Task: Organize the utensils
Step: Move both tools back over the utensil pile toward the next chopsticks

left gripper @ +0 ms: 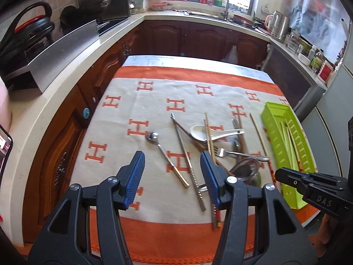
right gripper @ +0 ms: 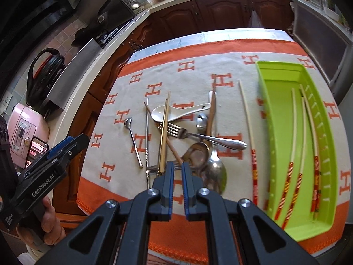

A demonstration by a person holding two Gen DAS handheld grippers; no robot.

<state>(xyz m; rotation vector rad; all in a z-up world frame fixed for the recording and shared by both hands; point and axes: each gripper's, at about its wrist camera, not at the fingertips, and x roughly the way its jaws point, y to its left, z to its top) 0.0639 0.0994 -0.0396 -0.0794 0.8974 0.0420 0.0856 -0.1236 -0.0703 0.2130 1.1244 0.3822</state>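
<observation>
Mixed utensils lie in a heap on the orange-and-cream cloth [right gripper: 123, 176]: a white ceramic spoon [right gripper: 172, 112], a fork [right gripper: 198, 134], a large metal spoon [right gripper: 217, 170], a small metal spoon [right gripper: 132, 137] and several chopsticks [right gripper: 164, 132]. To the right, a green tray [right gripper: 280, 101] holds three red-patterned chopsticks [right gripper: 303, 137], and a matching one [right gripper: 248, 128] lies beside it. My right gripper [right gripper: 177, 165] hovers shut over the near end of the heap, holding nothing. My left gripper [left gripper: 172, 156] stands open and empty above the small spoon [left gripper: 152, 136] and the metal chopsticks [left gripper: 187, 156].
A pale counter [left gripper: 72, 84] with dark wooden cabinets runs close along the table's left side and round the back to a sink tap [left gripper: 225, 0]. A pink rice cooker [right gripper: 24, 130] and a phone [right gripper: 38, 148] sit at the left. A hand [right gripper: 50, 216] holds the left gripper.
</observation>
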